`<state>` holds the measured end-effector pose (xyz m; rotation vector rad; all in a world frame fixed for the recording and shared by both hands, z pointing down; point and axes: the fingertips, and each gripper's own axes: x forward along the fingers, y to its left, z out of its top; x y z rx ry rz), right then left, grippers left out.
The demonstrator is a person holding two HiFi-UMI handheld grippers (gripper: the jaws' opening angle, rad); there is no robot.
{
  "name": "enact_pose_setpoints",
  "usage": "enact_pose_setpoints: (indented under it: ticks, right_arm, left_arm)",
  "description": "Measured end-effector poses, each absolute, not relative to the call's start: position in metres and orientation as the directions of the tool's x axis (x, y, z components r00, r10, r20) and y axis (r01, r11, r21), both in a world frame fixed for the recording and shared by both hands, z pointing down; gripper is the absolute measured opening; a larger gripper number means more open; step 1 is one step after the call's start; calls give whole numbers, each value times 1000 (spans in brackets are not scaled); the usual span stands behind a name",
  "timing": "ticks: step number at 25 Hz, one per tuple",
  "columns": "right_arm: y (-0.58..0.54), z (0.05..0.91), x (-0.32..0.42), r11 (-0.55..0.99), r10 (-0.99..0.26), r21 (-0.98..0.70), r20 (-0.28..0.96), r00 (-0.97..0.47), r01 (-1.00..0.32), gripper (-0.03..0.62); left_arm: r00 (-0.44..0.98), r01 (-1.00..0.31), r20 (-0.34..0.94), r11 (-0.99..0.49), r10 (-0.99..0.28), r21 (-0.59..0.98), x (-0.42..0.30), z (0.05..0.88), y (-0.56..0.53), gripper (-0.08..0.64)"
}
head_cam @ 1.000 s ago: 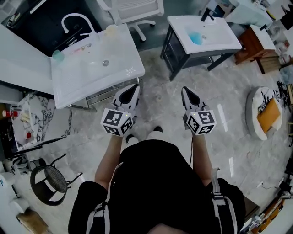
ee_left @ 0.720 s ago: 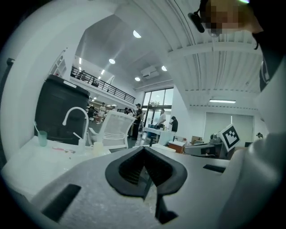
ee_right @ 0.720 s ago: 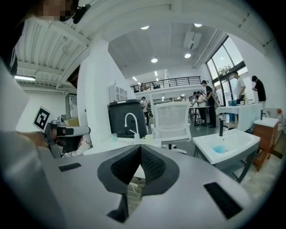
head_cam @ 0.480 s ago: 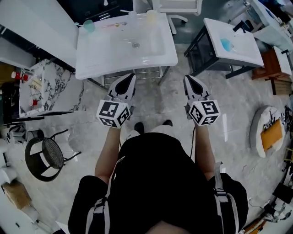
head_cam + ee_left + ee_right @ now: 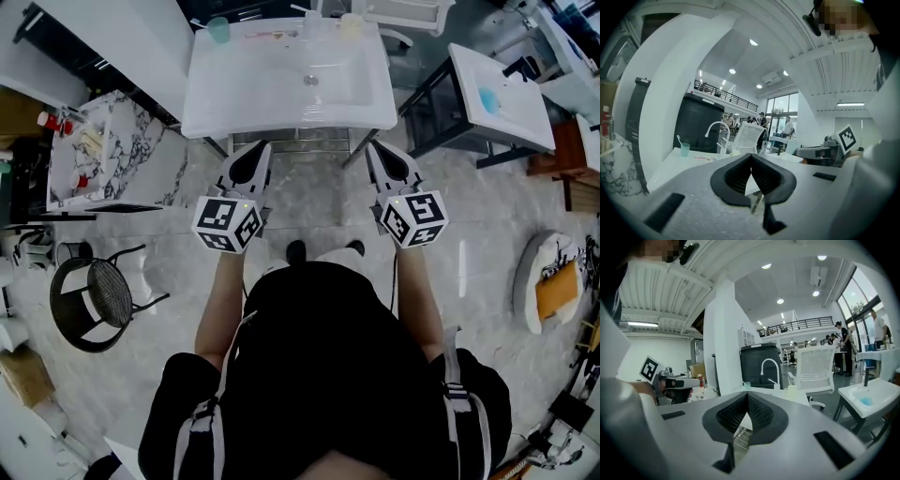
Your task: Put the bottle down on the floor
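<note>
We are observing a marble floor (image 5: 319, 202) with a white basin worktop (image 5: 281, 94) standing on it. The left tool (image 5: 257, 148) and right tool (image 5: 375, 148) are hovering at its front edge, each with jaws pressed together, gripping nothing. We are unable to locate the bottle.

The whole room has swung across the head view. The white washbasin (image 5: 234, 94), a second ago off at the upper left, now sits squarely ahead. The left tool (image 5: 259, 150) and the right tool (image 5: 374, 147) both have their tips at its front edge (earlier the right one pointed over bare floor). The second basin (image 5: 511, 112) with the blue patch has slid from top centre to the upper right. The round white pad (image 5: 534, 281) on the floor has dropped lower on the right. The marbled slab (image 5: 112, 159) has climbed the left side, and the black wire stool (image 5: 94, 305) sits higher.
</note>
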<state>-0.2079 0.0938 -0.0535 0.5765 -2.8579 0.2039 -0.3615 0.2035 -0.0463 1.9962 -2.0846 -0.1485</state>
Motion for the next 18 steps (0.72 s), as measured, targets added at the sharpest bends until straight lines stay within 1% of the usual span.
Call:
enact_pose_setpoints:
  ticks: [9, 18]
  right_arm:
    - [118, -58, -229, 927, -334, -96, 227, -915, -362, 5]
    - [120, -62, -222, 921, -355, -79, 224, -908, -380, 5]
  left_arm:
    - [-24, -966, 105, 50, -994, 255, -370, -43, 216, 18]
    - [-2, -967, 96, 27, -995, 255, -364, -46, 214, 18]
